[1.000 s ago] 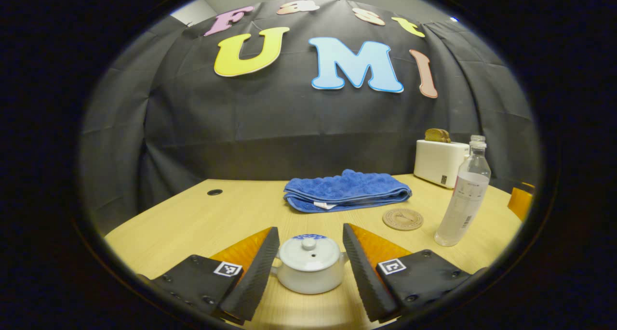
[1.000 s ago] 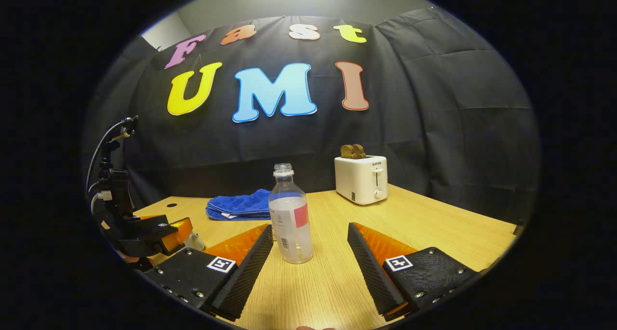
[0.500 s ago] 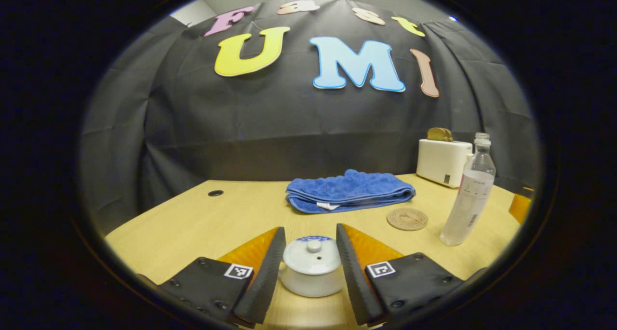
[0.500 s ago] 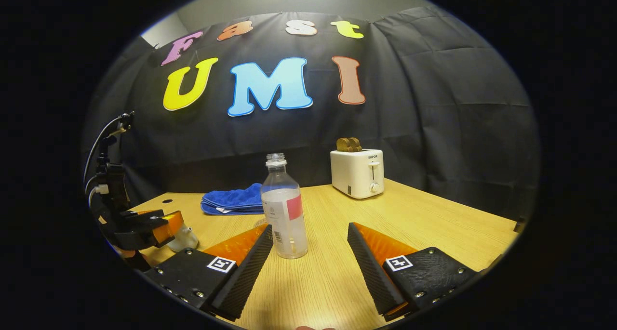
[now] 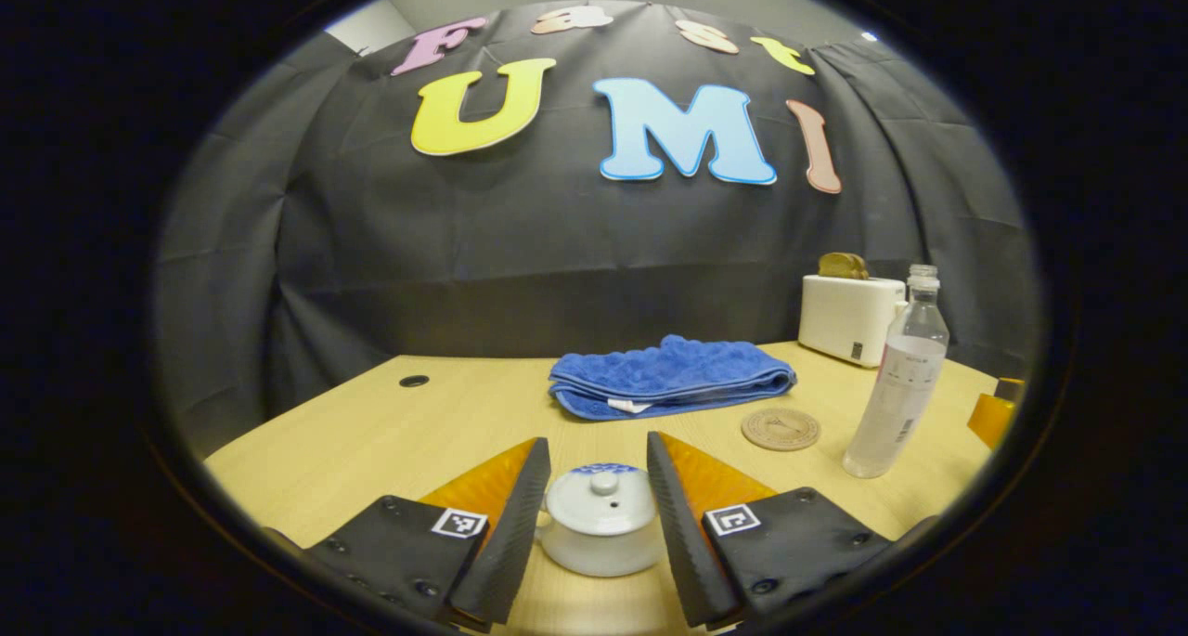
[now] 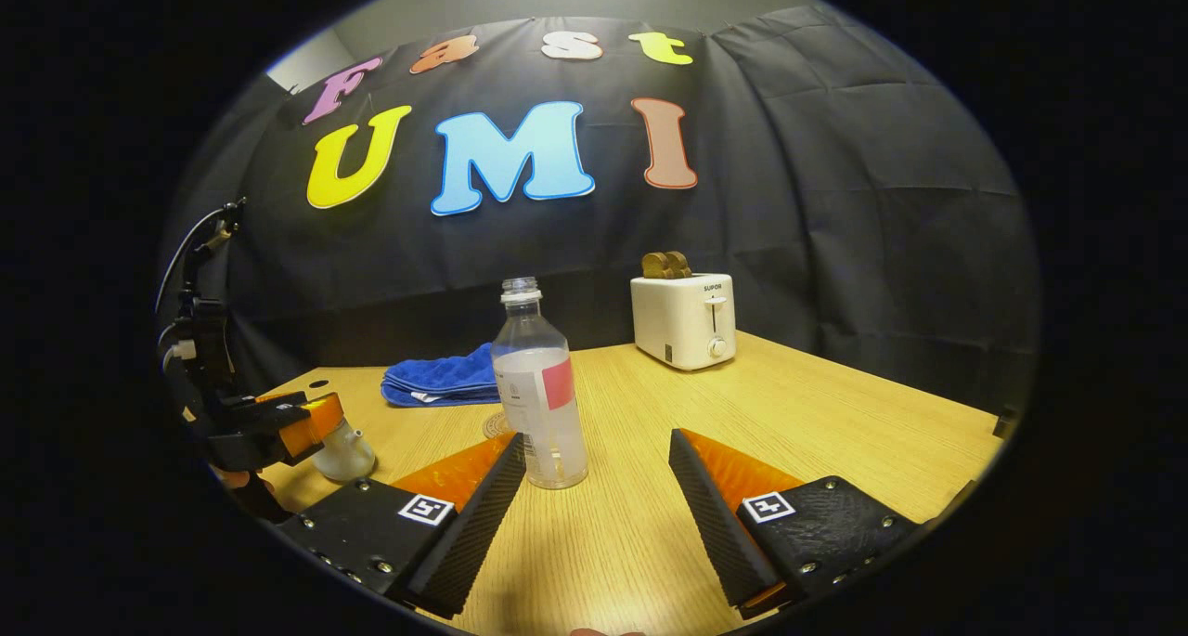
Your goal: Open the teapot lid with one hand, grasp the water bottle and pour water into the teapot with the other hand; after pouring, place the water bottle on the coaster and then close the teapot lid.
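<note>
Beside bottle (image 5: pixel 898 376), coaster (image 5: pixel 781 429) unobscured.

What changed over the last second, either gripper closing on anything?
The left gripper narrowed its fingers around the teapot, from a wide gap to a small one; whether they touch it I cannot tell. The right gripper stayed open and edged closer to the water bottle, not yet grasping it. Lid still on; towel, coaster and toaster unmoved.
</note>
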